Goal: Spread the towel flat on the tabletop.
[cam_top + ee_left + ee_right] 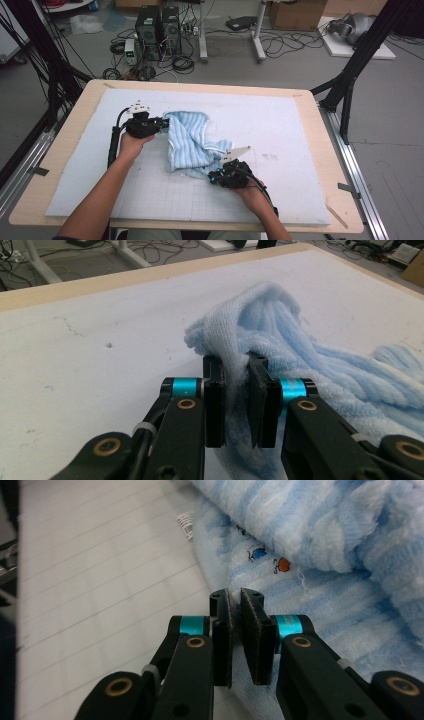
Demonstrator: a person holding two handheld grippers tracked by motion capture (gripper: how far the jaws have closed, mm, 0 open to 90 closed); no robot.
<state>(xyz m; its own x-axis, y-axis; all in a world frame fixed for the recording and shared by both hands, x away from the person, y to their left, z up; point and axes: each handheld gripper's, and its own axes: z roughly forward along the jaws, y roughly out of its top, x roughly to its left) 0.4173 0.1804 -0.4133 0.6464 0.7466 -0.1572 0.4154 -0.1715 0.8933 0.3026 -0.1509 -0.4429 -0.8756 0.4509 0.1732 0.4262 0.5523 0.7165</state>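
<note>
The person's forearms come in over the near edge of the table (325,210), one hand on each gripper. The right gripper (223,170) sits nearest that edge, a little right of the middle of the white mat (280,125). In the right gripper view its jaws are pressed almost together on the thin near hem of the towel (320,535), with a sliver of blue cloth between the pads (255,625).

The towel (192,142) is pale blue with lighter stripes, rumpled, and lies across the middle of the mat, running from the left gripper down to the right one. Small printed marks and a white tag show near its hem in the right gripper view.

The left gripper (162,124) is farther from the near edge, toward the mat's left side, at the towel's far left corner. In the left gripper view its jaws pinch a raised fold of the towel (260,320), which stands up above the pads (215,390) and trails off to the right over the mat.
</note>
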